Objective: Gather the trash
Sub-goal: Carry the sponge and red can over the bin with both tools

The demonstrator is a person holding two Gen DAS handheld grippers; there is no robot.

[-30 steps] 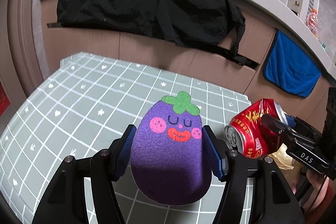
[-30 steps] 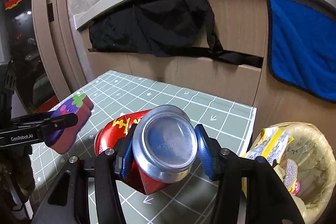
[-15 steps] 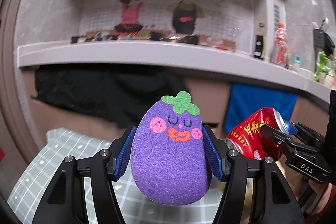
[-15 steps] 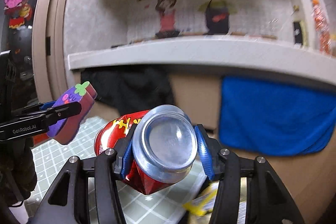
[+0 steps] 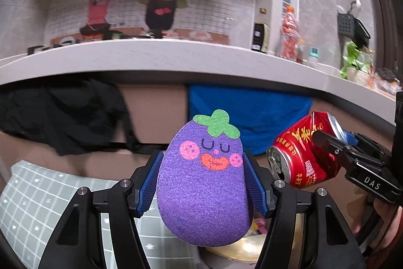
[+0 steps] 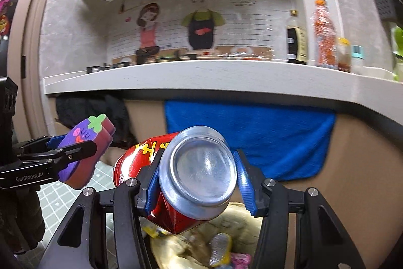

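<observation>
1. Left gripper point(image 5: 204, 183) is clamped on the sponge point(image 5: 204, 180), blue pads point(image 5: 151, 183) pressed against both sides; it's a purple eggplant face, upright, green leaf at 12 o'clock; the right view catches it edge-on at 9 o'clock point(image 6: 85, 150)
2. Right gripper point(image 6: 196, 180) is squeezed tight on the can point(image 6: 191, 175); red, dented, shiny bottom facing the lens, tilted with its top toward 10 o'clock; in the left view it sits at 3 o'clock point(image 5: 302, 155), just beside the sponge but not touching
3. Bin point(image 6: 246, 218) is right under the can at 6 o'clock, yellowish liner, wrappers point(image 6: 219, 248) already inside; in the left view only a sliver point(image 5: 239, 248) peeks out below the sponge
4. Mat point(image 5: 37, 203) with the grid pattern is at 8 o'clock in the left view
5. Behind: blue towel point(image 6: 252, 138) hanging under the counter point(image 6: 201, 77); black cloth point(image 5: 60, 112) off toward 9 o'clock; bottles point(image 6: 325, 37) up on the counter at 2 o'clock
</observation>
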